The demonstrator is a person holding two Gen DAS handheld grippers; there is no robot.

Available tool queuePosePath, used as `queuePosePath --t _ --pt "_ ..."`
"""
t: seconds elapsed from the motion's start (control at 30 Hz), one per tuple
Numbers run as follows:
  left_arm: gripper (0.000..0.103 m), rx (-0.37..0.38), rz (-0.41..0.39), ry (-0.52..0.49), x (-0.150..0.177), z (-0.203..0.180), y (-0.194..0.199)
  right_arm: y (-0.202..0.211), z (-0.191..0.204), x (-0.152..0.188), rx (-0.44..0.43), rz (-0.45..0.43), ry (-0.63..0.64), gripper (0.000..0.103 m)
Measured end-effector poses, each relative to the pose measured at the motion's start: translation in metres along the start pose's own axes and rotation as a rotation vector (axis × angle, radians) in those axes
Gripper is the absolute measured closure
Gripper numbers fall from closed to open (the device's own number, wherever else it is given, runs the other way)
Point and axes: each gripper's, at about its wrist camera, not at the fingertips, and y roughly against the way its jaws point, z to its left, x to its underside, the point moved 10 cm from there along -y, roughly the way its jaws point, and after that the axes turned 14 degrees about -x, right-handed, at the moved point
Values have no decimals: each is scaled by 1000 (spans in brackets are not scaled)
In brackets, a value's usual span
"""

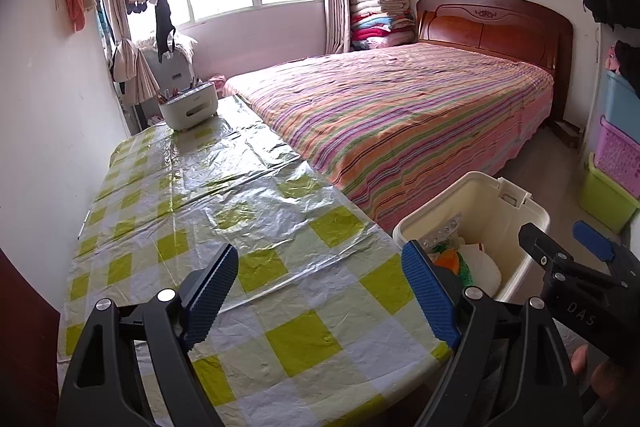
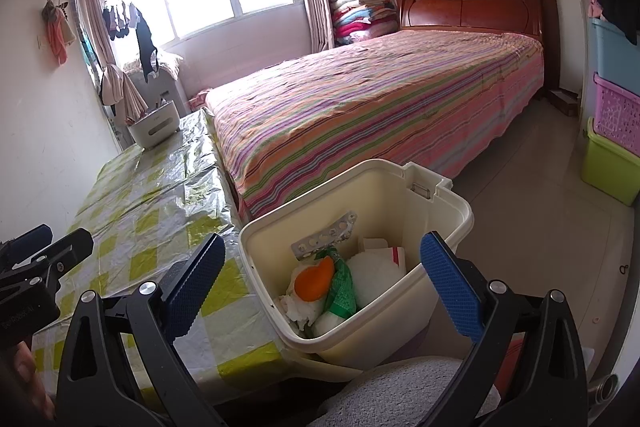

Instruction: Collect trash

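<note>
A cream trash bin [image 2: 452, 211] stands beside the table, between it and the bed. Inside lie an orange peel [image 2: 316, 281], a green wrapper [image 2: 340, 287], white tissue wads [image 2: 376, 279] and a silver pill blister [image 2: 324, 237]. My right gripper [image 2: 322, 285] hovers open over the bin with nothing between its fingers. My left gripper [image 1: 320, 297] is open above the table's near end, nothing held. In the left wrist view the bin [image 1: 476, 187] sits to the right, with the right gripper [image 1: 560, 247] over it. The left gripper's tip [image 2: 44, 243] shows at the left edge of the right wrist view.
The table [image 1: 224, 187] wears a shiny green-and-white checked cover. A white caddy [image 1: 190, 105] stands at its far end. A striped bed [image 1: 400, 107] runs along the table's right side. Stacked plastic crates [image 2: 616, 115] line the right wall. A grey cushioned seat [image 2: 404, 391] lies below the bin.
</note>
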Motion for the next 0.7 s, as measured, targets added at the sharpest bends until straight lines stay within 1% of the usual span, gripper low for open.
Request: queuePosePath --t 0.17,0.57,0.6,0.63,0.67,0.7 --pt "22 23 -4 -15 0 -5 2 0 0 1 0 0 -3 6" --pt "21 2 -19 -34 -1 -8 3 -1 1 0 -2 3 0 6" --pt "21 2 -19 -35 -1 -8 4 0 1 0 -3 4 -3 6" --pt "19 2 -18 -37 -1 -8 3 0 0 0 -2 4 -4 6" --pt "14 3 -18 -37 -1 -8 3 0 0 0 -2 5 -4 6" --pt "14 12 -18 -32 -1 -8 4 0 0 0 -3 5 -5 6"
